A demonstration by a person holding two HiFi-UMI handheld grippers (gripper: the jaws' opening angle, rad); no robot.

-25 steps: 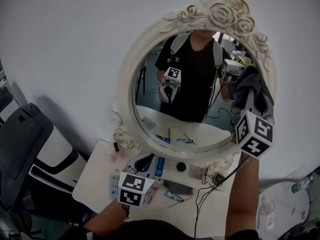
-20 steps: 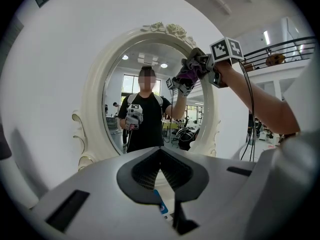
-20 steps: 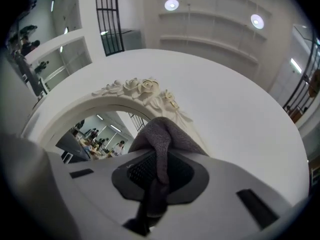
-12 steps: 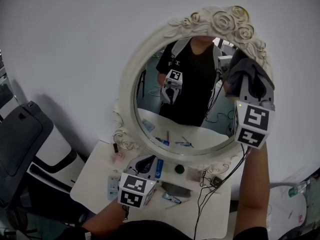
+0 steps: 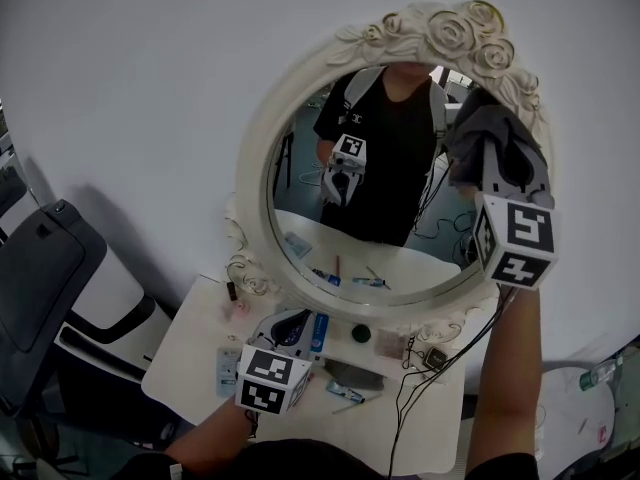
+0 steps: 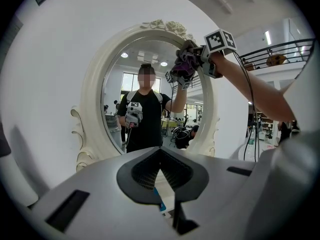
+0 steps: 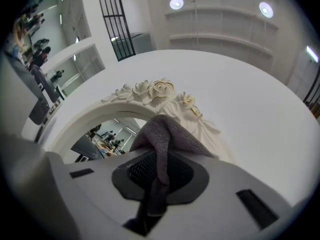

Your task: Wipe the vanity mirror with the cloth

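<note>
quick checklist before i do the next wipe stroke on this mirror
1. Cloth gripped: ok, the right gripper has its jaws shut on it.
2. Cloth on the glass: ok, it seems to lie against the upper right of the mirror, next to the rose frame.
3. Left gripper out of the path: ok, low over the table, jaws shut on nothing.
4. Cable free to follow: cannot tell, it hangs from the right gripper toward the table clutter.
5. Which glass is left to wipe: cannot tell, no smears show.
</note>
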